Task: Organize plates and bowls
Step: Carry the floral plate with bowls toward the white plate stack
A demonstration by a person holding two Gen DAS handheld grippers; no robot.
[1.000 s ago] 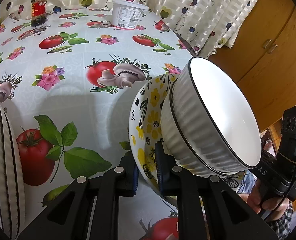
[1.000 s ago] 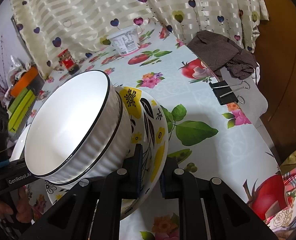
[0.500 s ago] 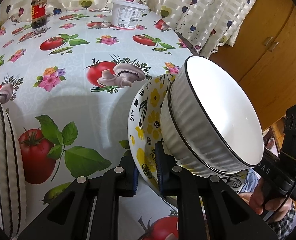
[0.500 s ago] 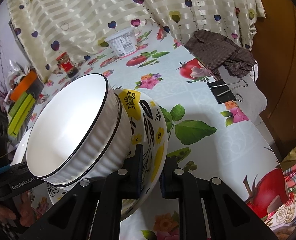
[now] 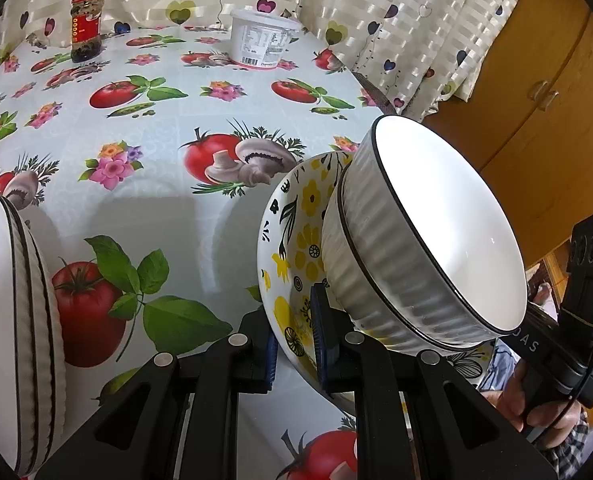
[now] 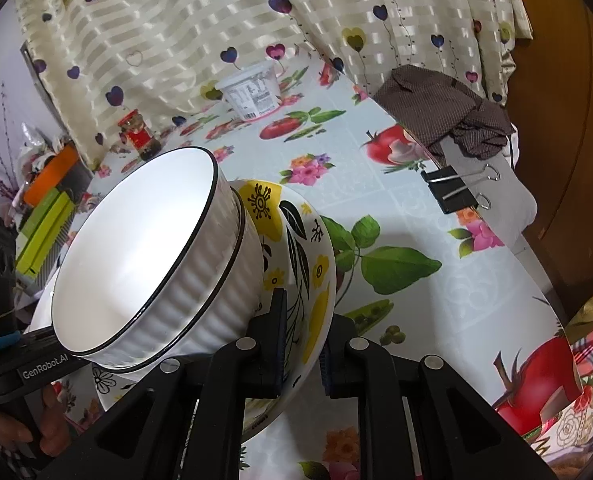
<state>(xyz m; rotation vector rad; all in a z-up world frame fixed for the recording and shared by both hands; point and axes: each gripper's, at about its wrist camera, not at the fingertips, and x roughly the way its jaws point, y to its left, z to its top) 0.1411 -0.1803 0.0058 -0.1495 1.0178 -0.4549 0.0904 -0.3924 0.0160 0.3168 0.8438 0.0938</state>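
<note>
- Yellow-flowered plate (image 5: 296, 240), glossy ceramic with black leaf and flower prints, is held off the tablecloth (image 5: 156, 128), tilted on edge.
- Plate rim is pinched by the left gripper (image 5: 294, 340); blue-padded black jaws are pressed onto the thin rim from both sides.
- Opposite rim is pinched the same way by the right gripper (image 6: 302, 344); its jaws are clamped on the plate's edge.
- Two nested white bowls (image 5: 424, 240) are carried in the plate; round, ribbed outer walls, smooth shiny insides, thin black rim lines.
- The bowls are tipped with the plate, mouth facing sideways.
- More ribbed white bowls (image 5: 20, 320), stacked and black-rimmed, are seen at the left edge of the left wrist view, well apart from the plate.
- Tablecloth is glossy plastic, printed with tomatoes, mushrooms, leaves, flowers.
- White plastic tub (image 5: 262, 42) with printed label and a red-labelled glass jar (image 5: 85, 26) are set at the far edge by a heart-patterned curtain (image 5: 376, 20).
- A black binder clip (image 6: 454, 192) is fixed on the table edge; crumpled brown dotted cloth (image 6: 448, 108) lies beyond it.
</note>
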